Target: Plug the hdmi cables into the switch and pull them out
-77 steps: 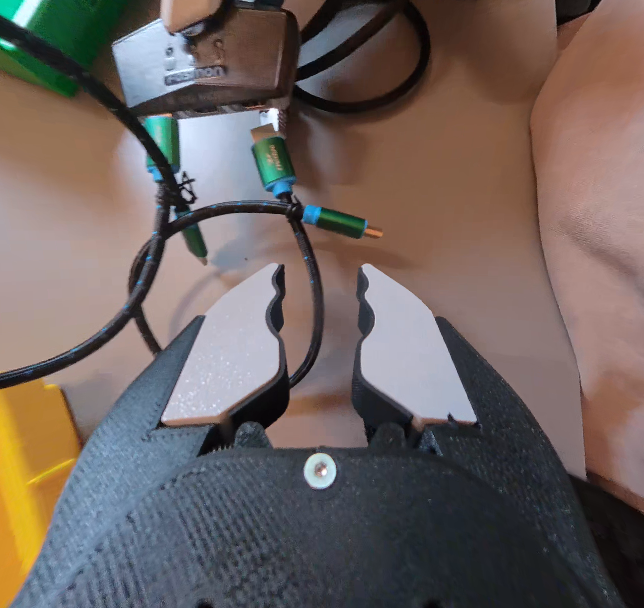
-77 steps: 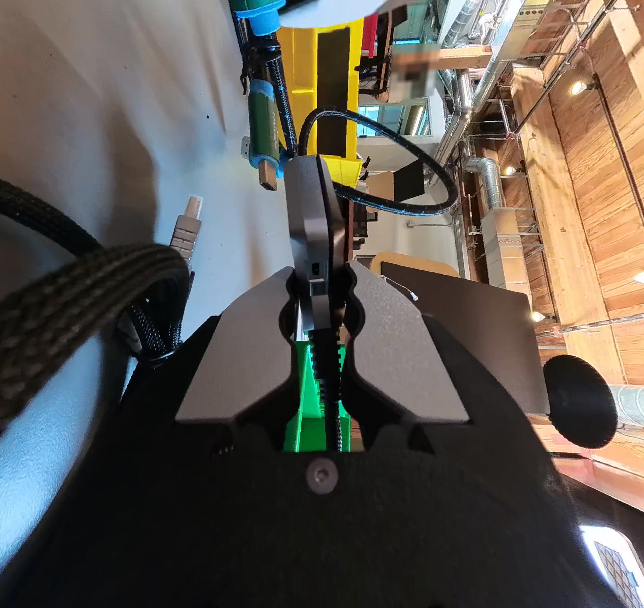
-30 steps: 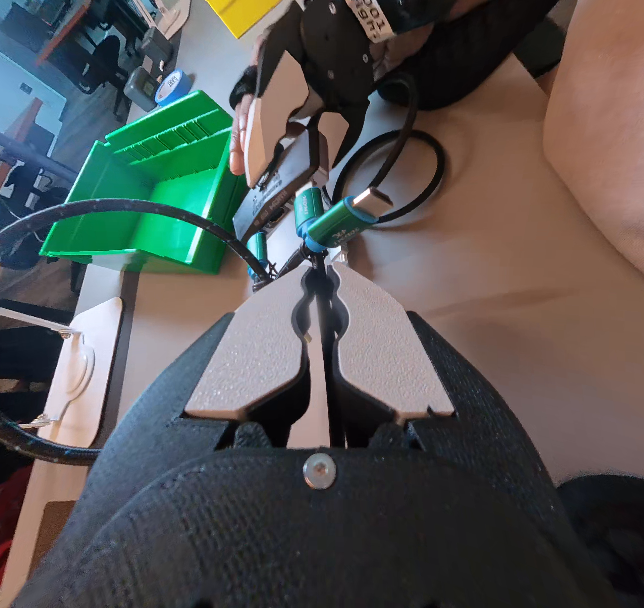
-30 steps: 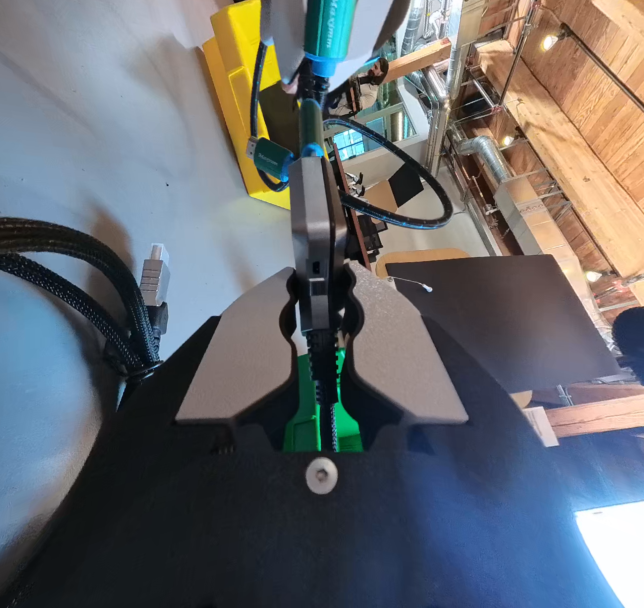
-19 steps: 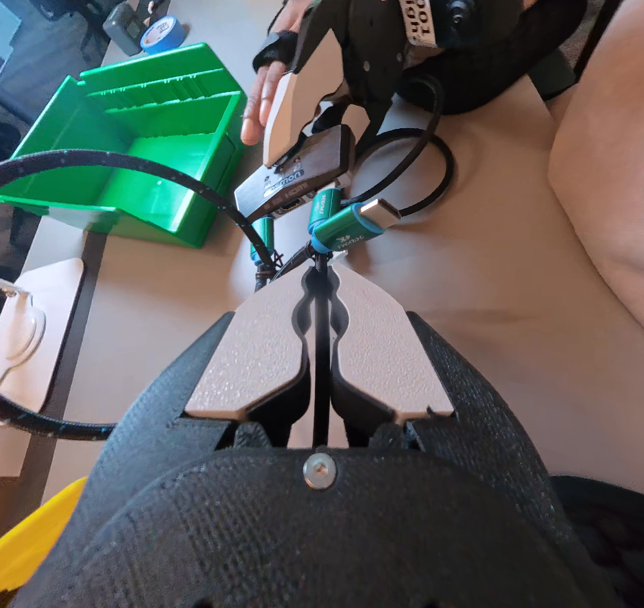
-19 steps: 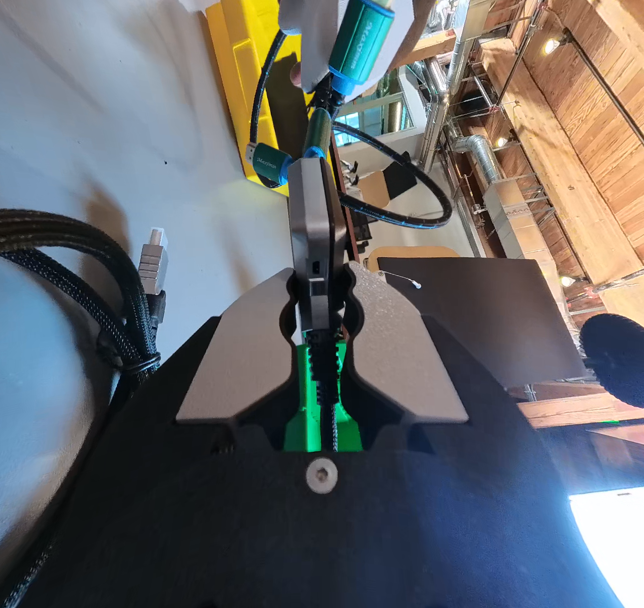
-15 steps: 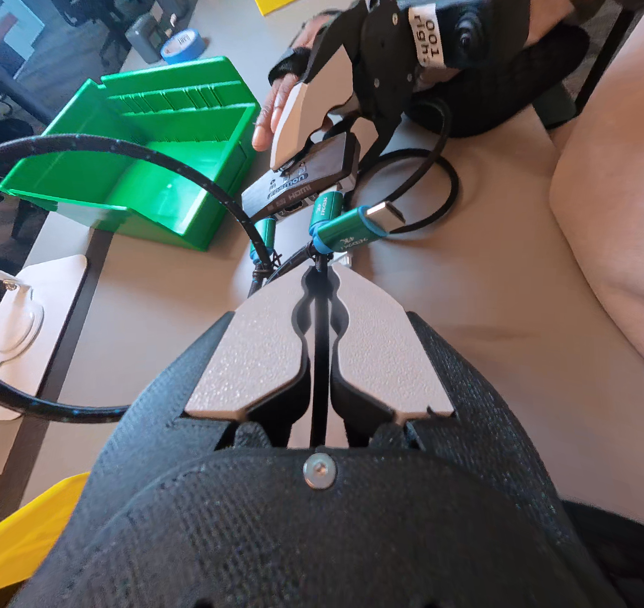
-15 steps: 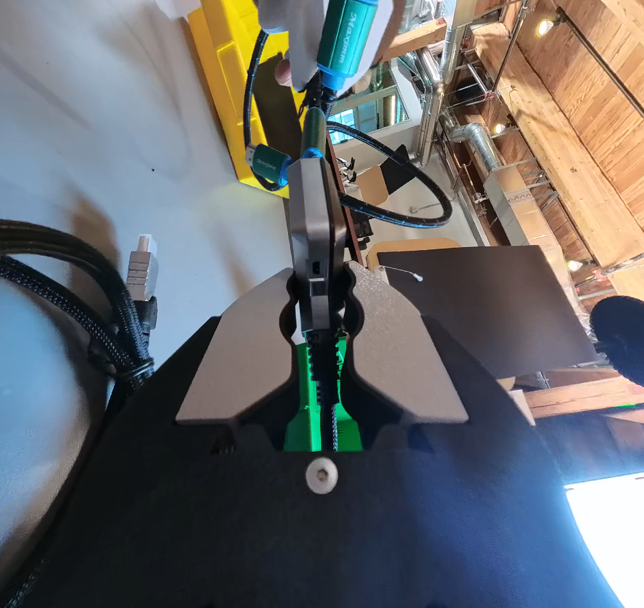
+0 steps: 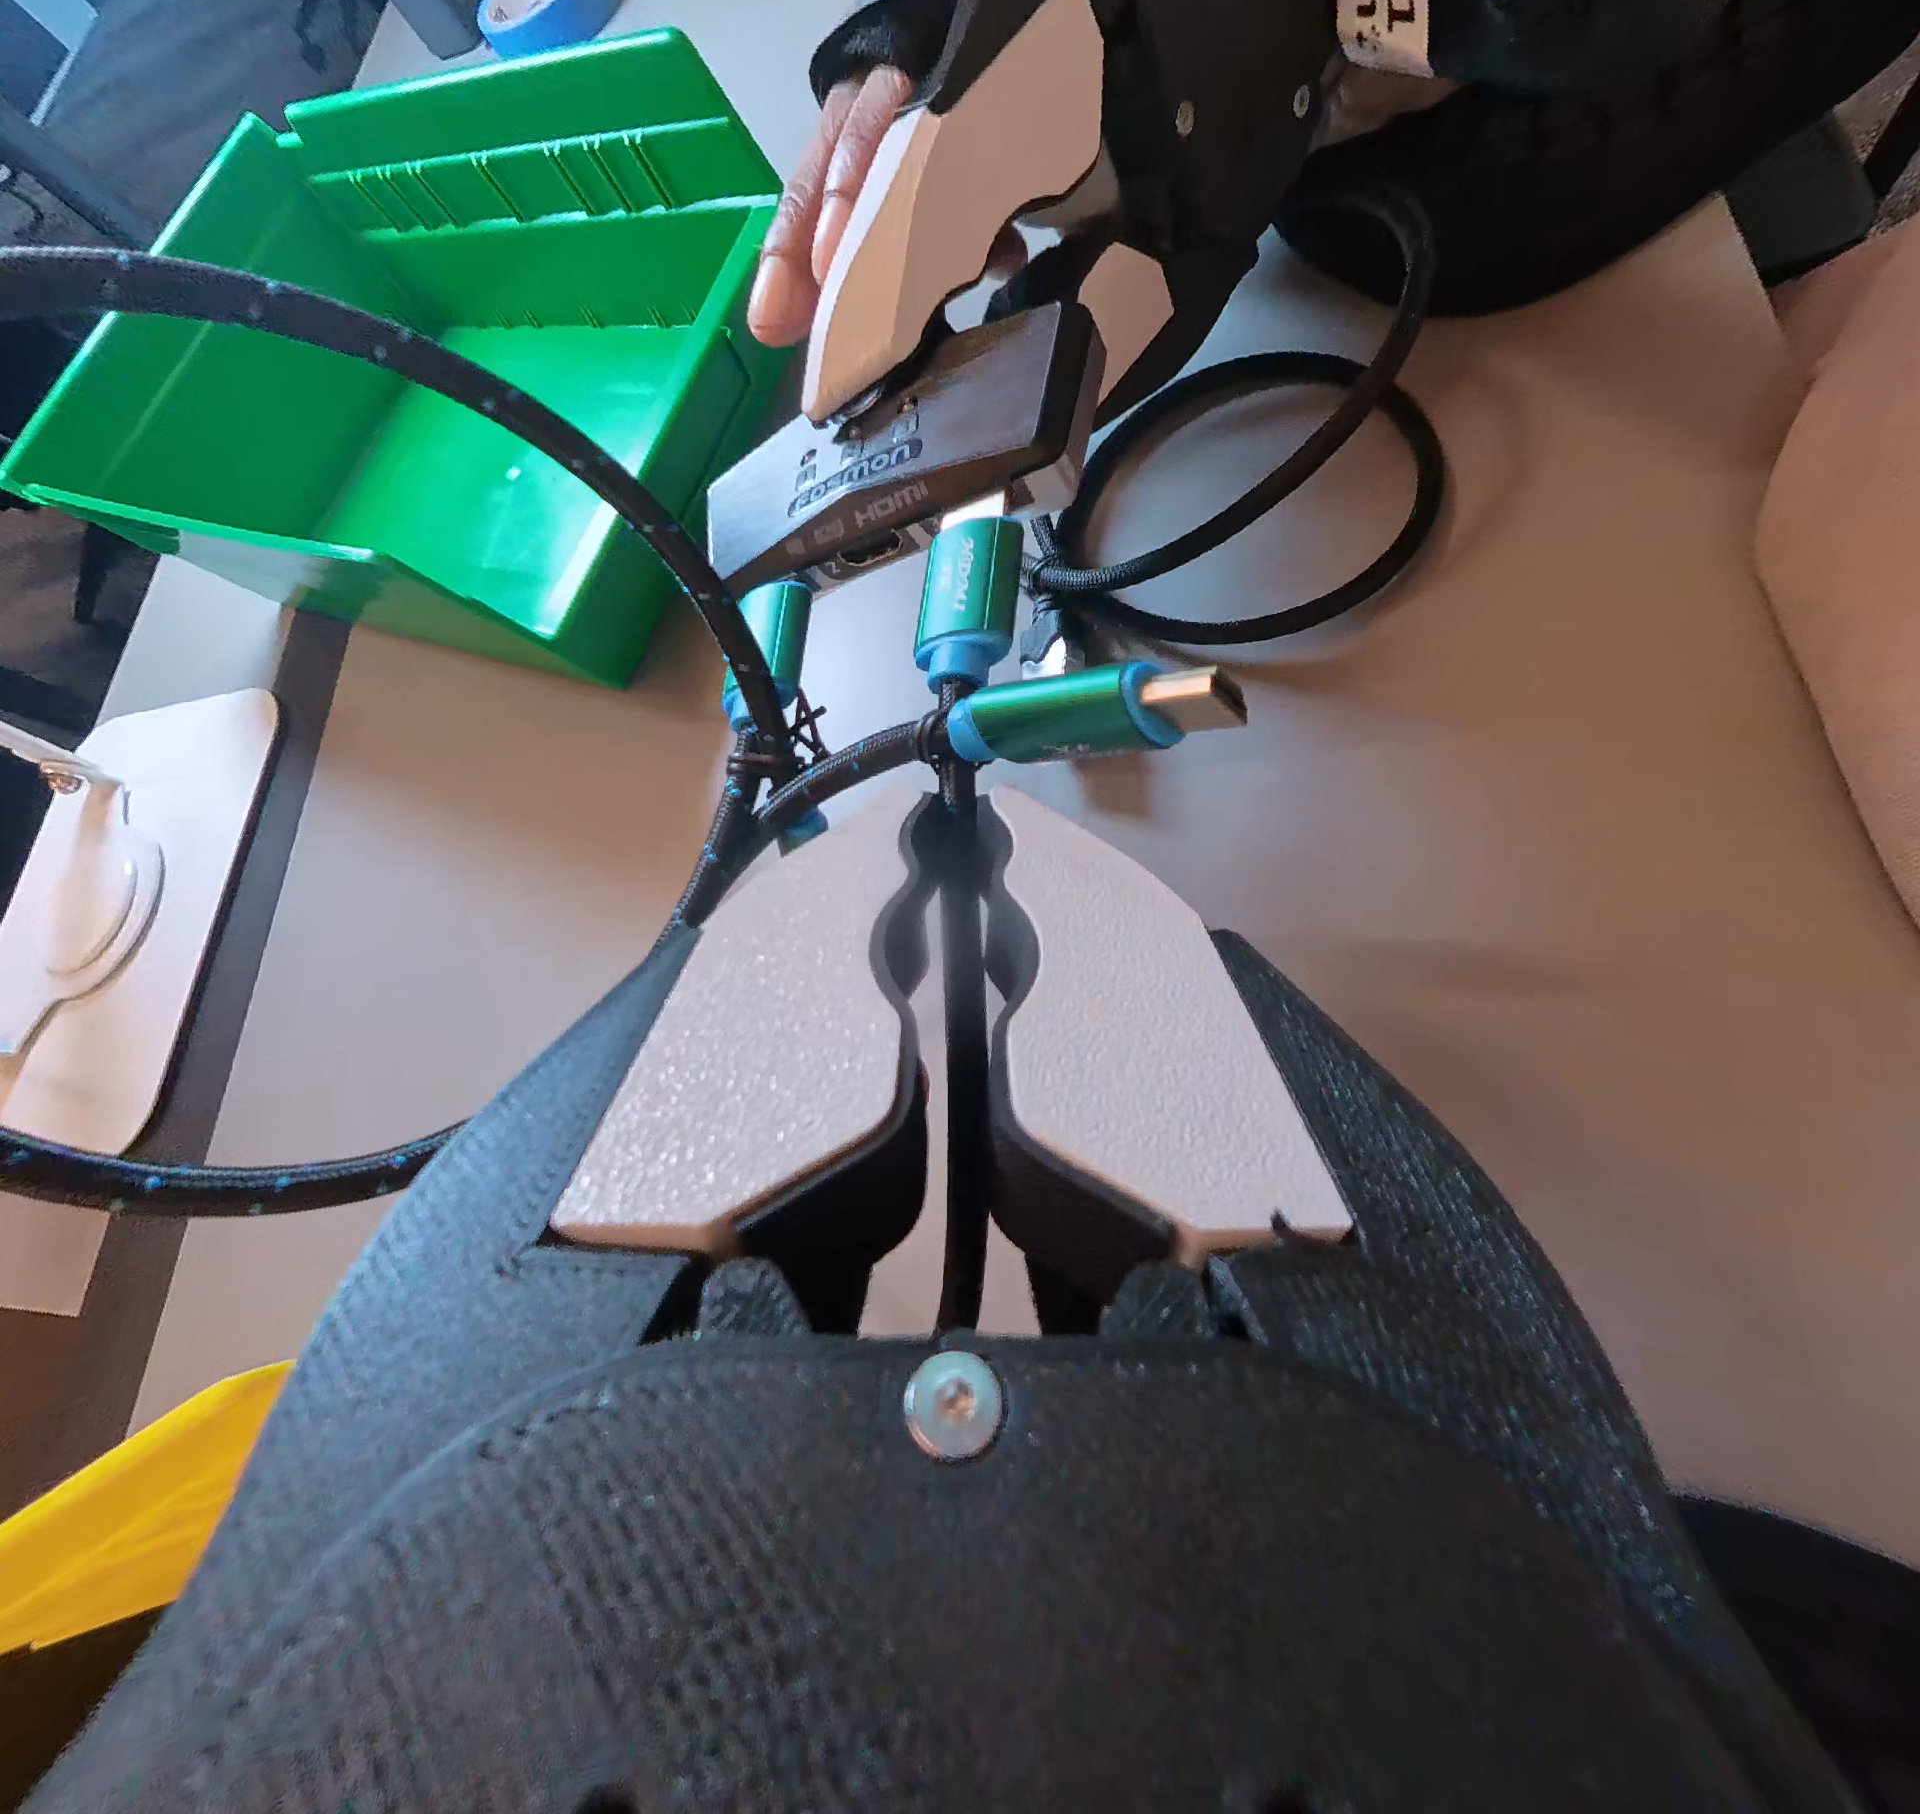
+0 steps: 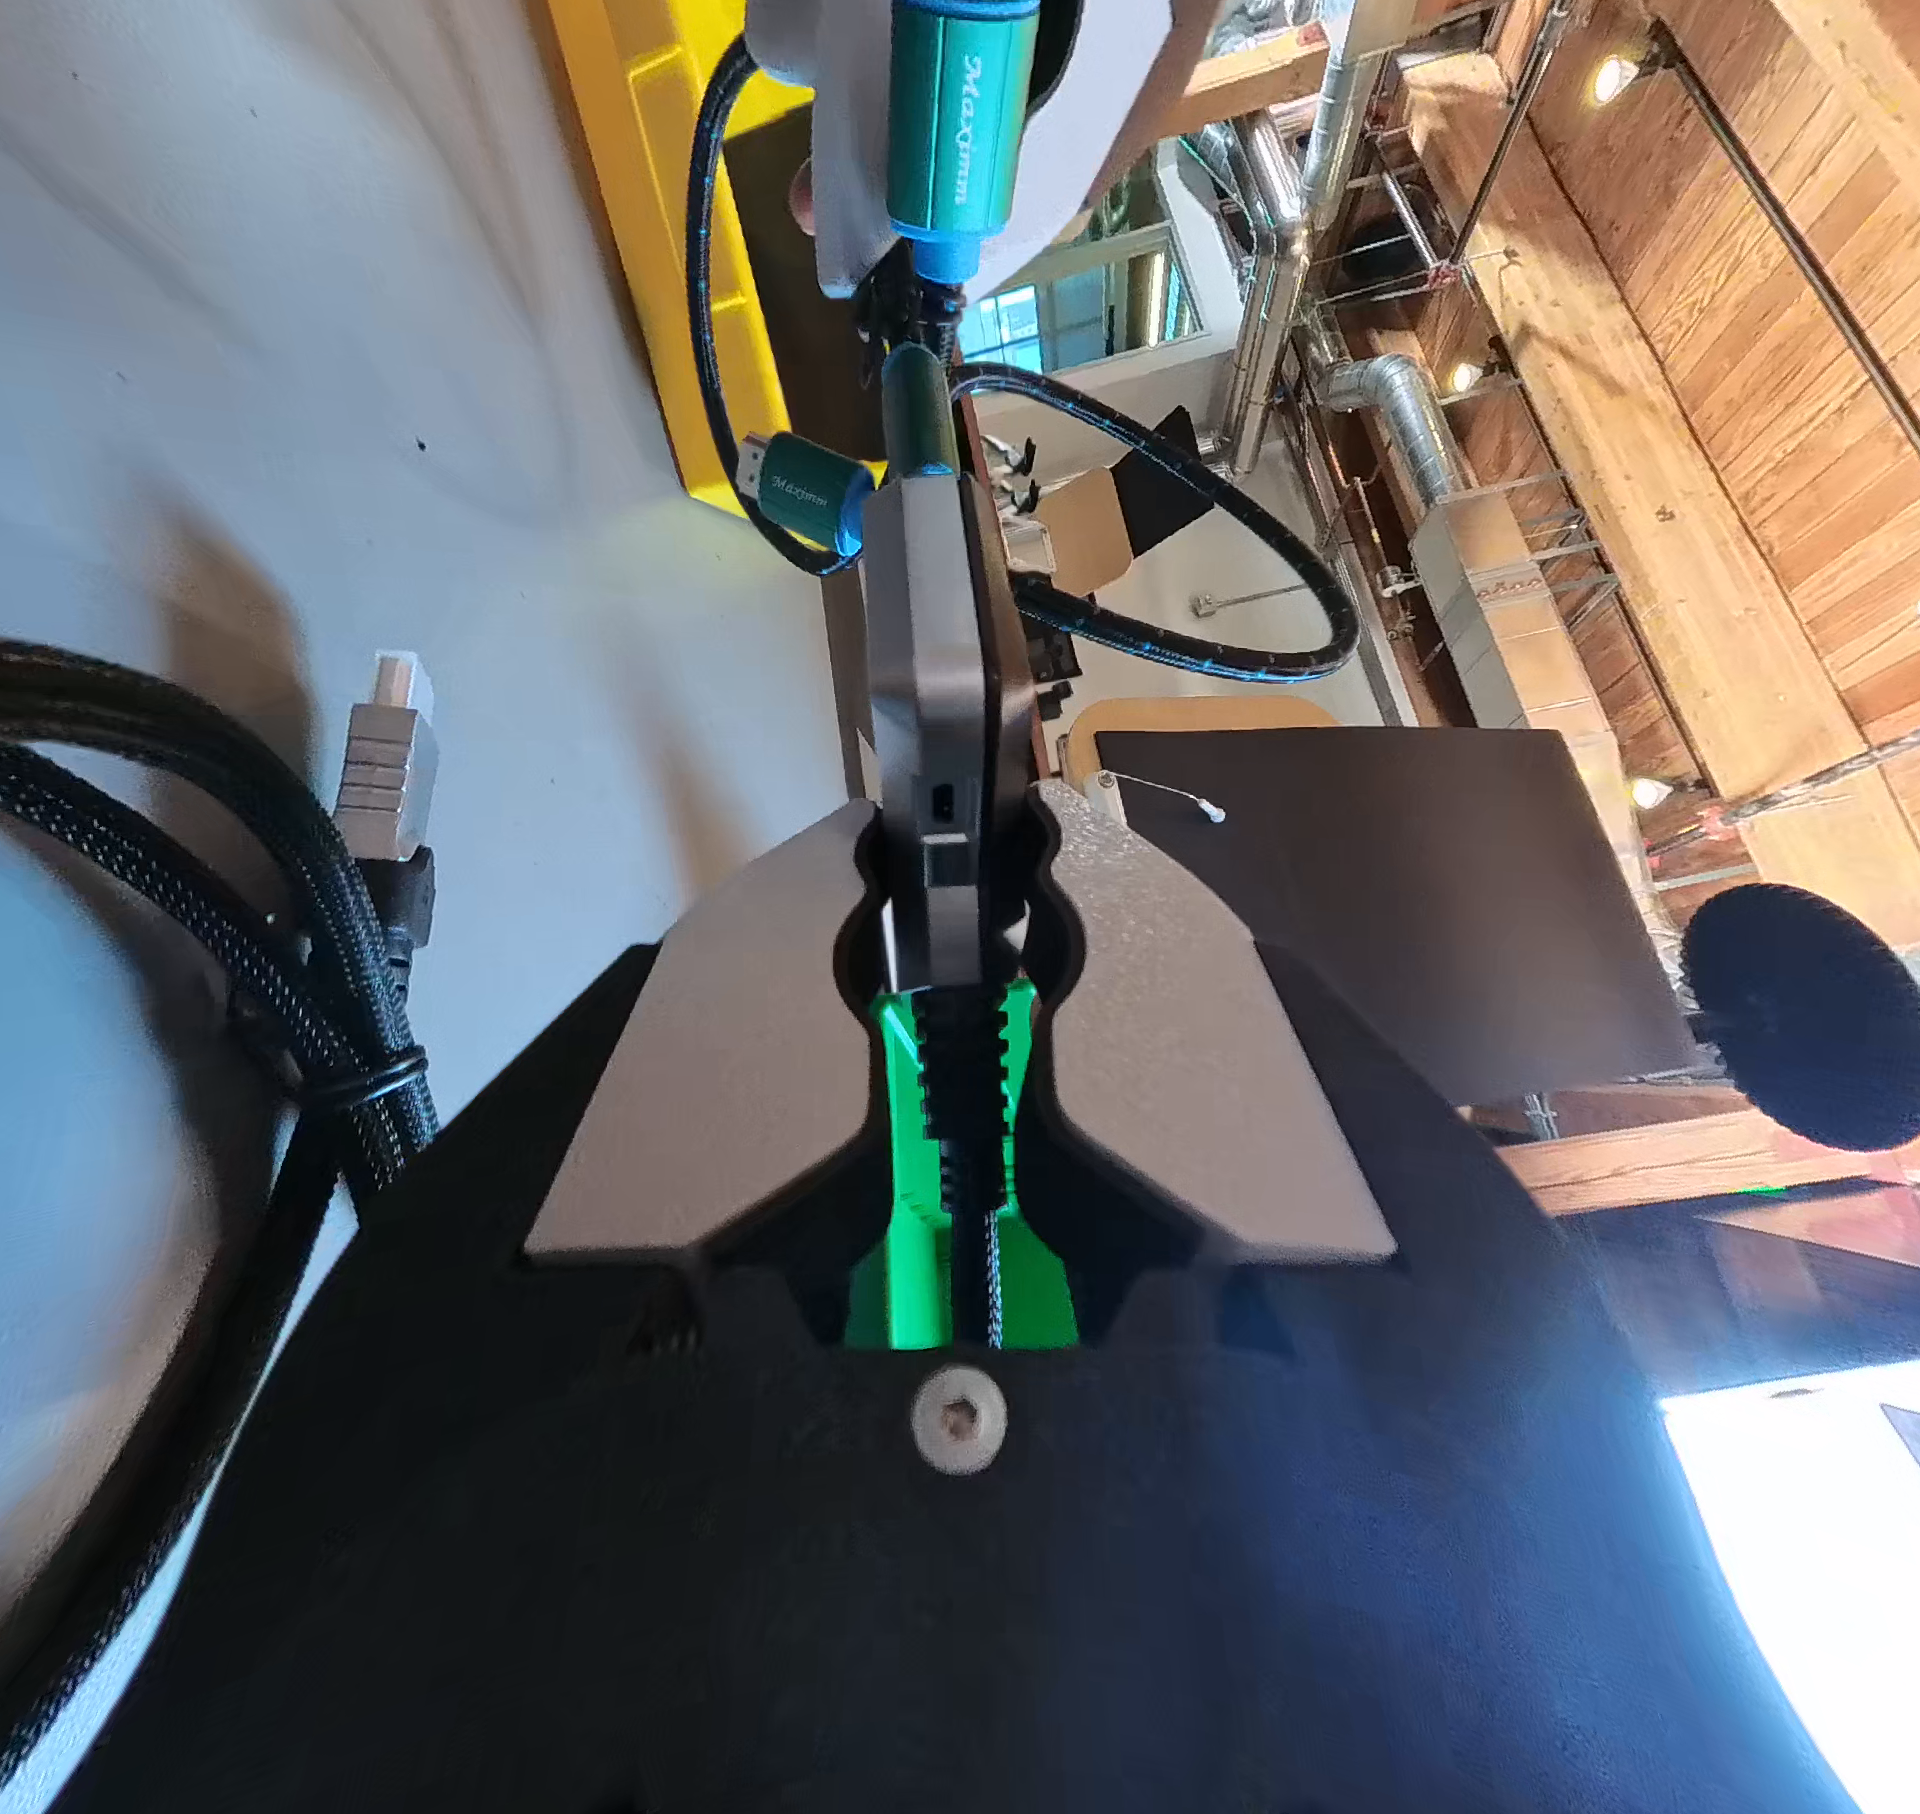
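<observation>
Braided-fabric cable (image 9: 582,460) beside glossy green plastic bin (image 9: 416,393); switch (image 9: 935,455) smooth dark satin casing, connector (image 9: 1060,720) shiny anodised-looking green metal, table (image 9: 1455,933) matt.

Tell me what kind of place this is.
Probably a shared workshop or lab in a converted industrial building: a work table with a green parts bin, and, in the right wrist view, exposed metal ducts against a wood-plank ceiling.

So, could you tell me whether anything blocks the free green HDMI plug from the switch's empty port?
Nothing visible does: the sideways green metal plug is clear of the dark grey switch's open port.
</observation>
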{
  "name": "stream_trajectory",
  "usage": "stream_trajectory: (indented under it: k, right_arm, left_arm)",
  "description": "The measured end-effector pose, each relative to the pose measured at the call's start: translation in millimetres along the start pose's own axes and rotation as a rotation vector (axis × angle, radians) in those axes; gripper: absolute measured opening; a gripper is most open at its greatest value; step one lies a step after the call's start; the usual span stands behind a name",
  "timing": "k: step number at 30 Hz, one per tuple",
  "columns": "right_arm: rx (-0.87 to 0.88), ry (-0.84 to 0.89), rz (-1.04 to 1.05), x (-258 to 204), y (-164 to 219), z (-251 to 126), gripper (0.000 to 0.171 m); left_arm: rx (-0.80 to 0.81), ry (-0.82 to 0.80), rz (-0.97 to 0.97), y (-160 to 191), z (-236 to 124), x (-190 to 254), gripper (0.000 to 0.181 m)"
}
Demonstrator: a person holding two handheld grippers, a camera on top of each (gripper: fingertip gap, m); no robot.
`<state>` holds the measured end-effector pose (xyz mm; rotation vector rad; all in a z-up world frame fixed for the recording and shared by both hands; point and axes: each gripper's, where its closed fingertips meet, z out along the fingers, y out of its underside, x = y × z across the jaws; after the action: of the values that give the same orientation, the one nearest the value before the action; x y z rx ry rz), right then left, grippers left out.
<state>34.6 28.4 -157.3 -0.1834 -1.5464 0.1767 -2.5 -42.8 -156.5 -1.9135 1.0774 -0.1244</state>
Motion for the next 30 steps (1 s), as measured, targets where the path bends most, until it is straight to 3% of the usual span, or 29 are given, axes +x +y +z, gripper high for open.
stream_trajectory:
  k: [13,30]
  right_arm:
    - [-0.057,-0.078,-0.107,-18.3,-0.4,5.3,0.021]
    - [-0.082,-0.143,-0.078,-27.8,7.2,2.9,0.021]
  left_arm:
    - [-0.165,0.011,0.021,18.2,25.4,2.5,0.006]
    - [-0.090,0.098,-0.231,10.6,36.9,9.2,0.005]
